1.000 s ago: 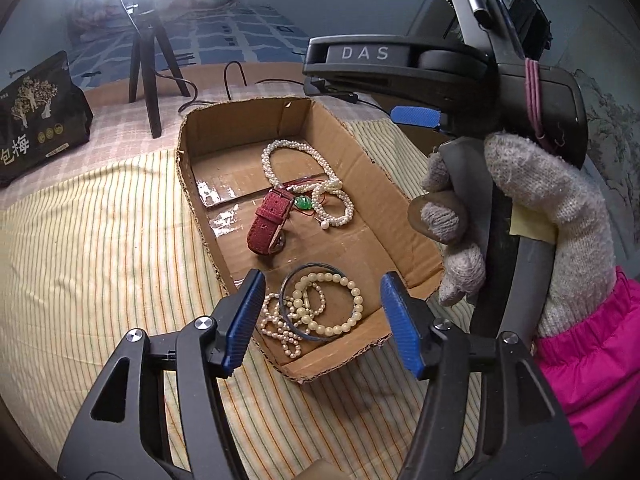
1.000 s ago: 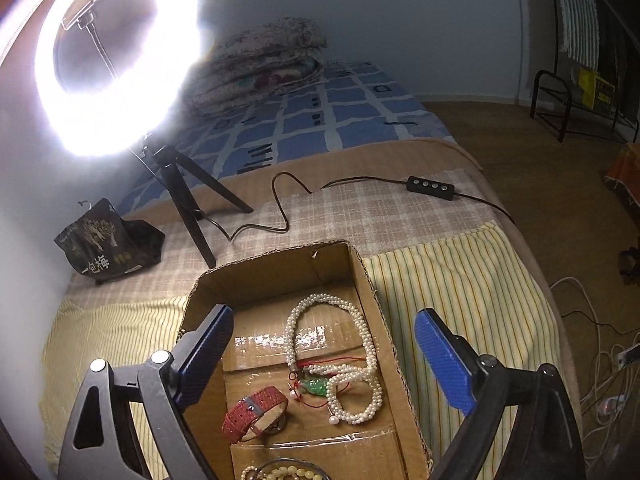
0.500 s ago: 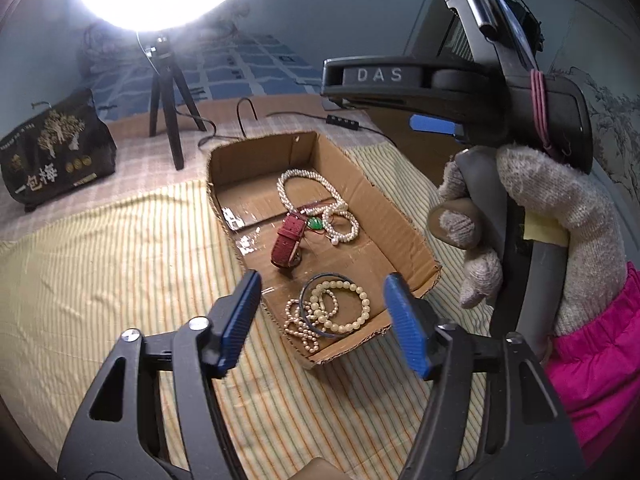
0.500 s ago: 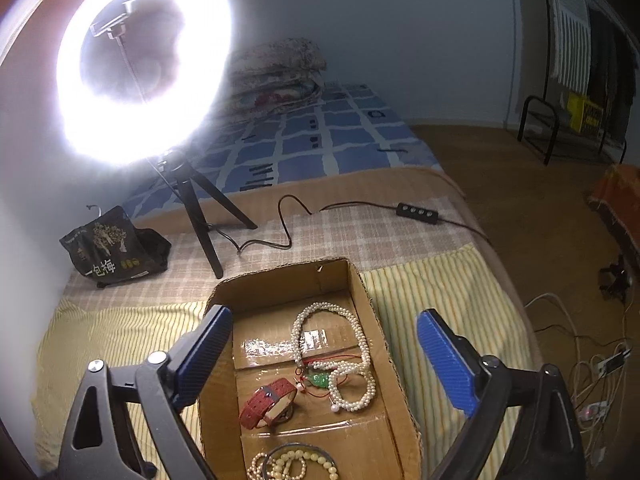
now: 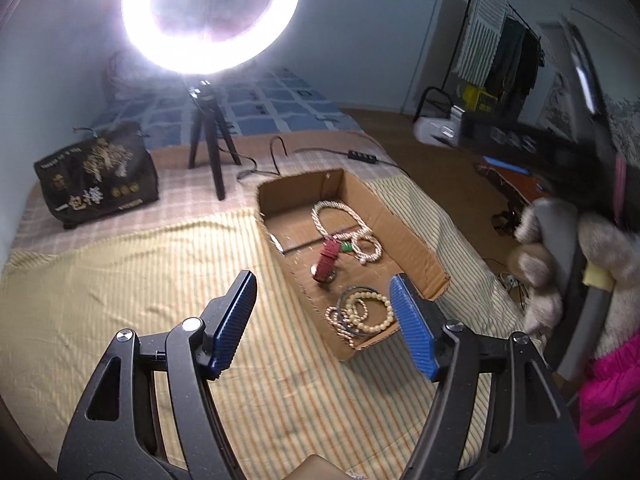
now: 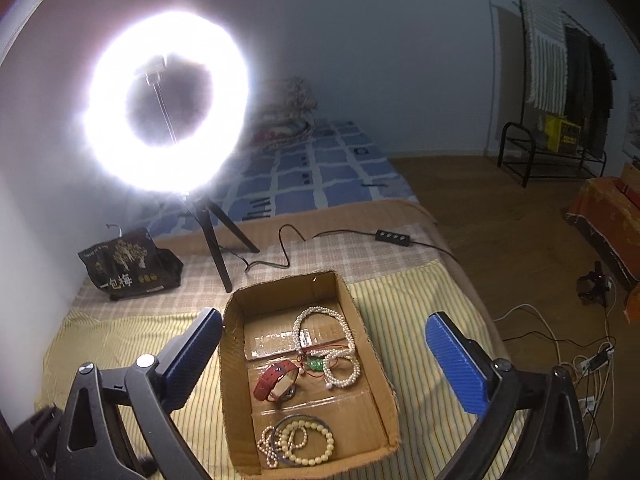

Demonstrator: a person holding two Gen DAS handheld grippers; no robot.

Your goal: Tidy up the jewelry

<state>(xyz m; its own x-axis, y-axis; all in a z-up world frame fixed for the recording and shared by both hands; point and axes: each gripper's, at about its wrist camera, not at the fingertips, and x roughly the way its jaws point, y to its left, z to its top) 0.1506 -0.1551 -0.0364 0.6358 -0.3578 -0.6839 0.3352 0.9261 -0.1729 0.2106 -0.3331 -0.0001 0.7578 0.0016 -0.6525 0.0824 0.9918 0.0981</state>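
A shallow cardboard box (image 5: 384,210) (image 6: 232,364) lies on the striped yellow cloth. In it are a long pearl necklace (image 5: 334,216) (image 6: 320,320), a red watch strap (image 5: 326,265) (image 6: 276,378), a green pendant on red cord (image 6: 314,365), and beaded bracelets with a dark bangle (image 5: 362,314) (image 6: 298,442) at the near end. My left gripper (image 5: 324,322) is open and empty, held above and short of the box. My right gripper (image 6: 324,364) is open and empty, high over the box. The gloved hand on the right gripper's handle (image 5: 576,264) shows at right.
A lit ring light (image 5: 210,12) (image 6: 164,100) on a black tripod (image 5: 208,144) stands behind the box, its cable and switch (image 6: 392,236) trailing right. A black printed bag (image 5: 96,174) (image 6: 128,264) sits at back left. The bed edge drops to the floor at right, with cables (image 6: 560,344).
Both grippers have pulled back and up from the box, which now looks smaller and farther. The jewelry in the box has not moved. Both jaws stay open.
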